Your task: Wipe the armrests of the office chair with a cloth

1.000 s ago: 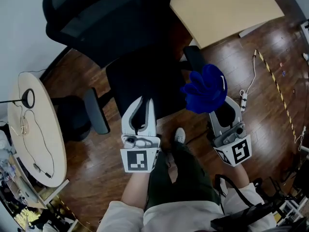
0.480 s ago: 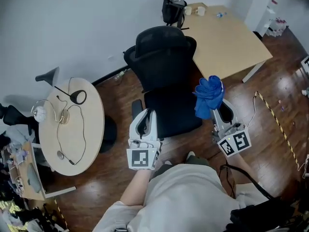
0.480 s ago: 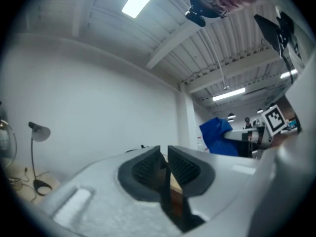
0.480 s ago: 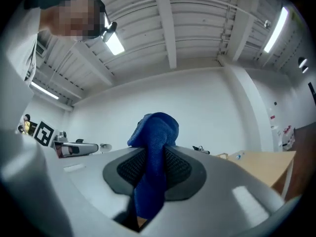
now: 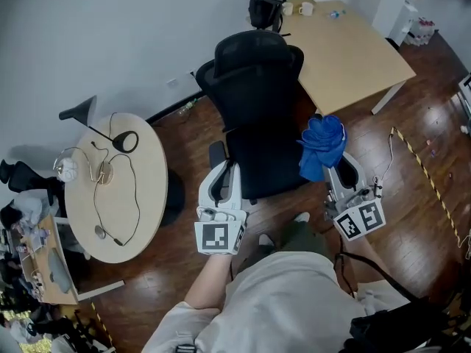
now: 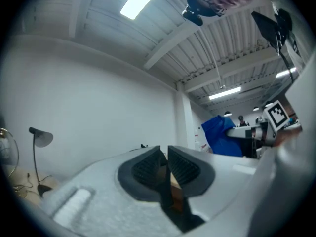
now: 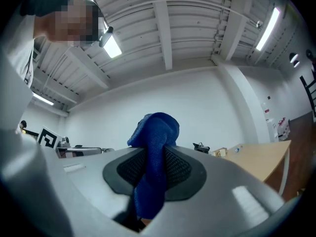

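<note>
Zero armrests look wiped yet, I judge: my right gripper [image 7: 154, 168] is clamped on the blue cloth [image 5: 321, 146], held in the air at 3 o'clock of the chair [image 5: 254, 87] seat, and my left gripper [image 5: 224, 168] has its jaws together on nothing. Both armrests are left; one armrest [image 5: 215, 154] shows at 9 o'clock of the seat, the other I can't make out behind the cloth. Desk [image 5: 353, 50] edge at 1 o'clock and round table [image 5: 140, 197] at 9 o'clock stand apart from the chair, with floor [image 5: 419, 145] free on both sides.

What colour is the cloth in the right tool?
Deep blue cloth; clearest in the right gripper view.
</note>
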`<state>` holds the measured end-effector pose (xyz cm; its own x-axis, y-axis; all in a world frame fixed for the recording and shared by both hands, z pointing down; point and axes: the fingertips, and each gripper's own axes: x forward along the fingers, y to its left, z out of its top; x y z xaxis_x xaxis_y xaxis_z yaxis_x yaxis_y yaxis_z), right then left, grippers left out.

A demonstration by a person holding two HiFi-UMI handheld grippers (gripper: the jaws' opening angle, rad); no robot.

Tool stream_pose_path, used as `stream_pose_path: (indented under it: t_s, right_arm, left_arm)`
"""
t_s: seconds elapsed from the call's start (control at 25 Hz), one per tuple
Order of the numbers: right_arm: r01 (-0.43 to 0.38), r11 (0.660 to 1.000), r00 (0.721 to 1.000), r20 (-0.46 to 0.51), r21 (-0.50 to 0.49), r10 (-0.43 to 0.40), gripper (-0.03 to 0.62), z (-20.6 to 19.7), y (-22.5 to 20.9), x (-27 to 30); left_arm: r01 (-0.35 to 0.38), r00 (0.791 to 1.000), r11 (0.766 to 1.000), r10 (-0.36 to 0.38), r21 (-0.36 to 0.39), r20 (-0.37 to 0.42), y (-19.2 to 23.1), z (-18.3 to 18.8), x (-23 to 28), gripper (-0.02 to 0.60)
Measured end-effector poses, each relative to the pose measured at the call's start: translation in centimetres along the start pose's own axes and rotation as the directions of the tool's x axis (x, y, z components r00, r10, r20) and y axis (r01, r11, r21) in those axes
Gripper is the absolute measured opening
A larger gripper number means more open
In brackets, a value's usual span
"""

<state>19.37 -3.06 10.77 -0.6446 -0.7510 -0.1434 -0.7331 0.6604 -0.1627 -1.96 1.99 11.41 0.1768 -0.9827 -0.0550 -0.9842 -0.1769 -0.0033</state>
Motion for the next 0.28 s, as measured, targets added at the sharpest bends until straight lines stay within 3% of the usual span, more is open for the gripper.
stream_pose_path:
  t_s: [0.28]
  right_arm:
    - [-0.005,0.999,1.0,0.008,-0.033,0.005,0.091,1.5,-1.5,-2.3]
  left_arm:
    - [0.01,1.0,1.0,-0.01,0.013,0.006,-2.8,0.7,-0.1,0.044]
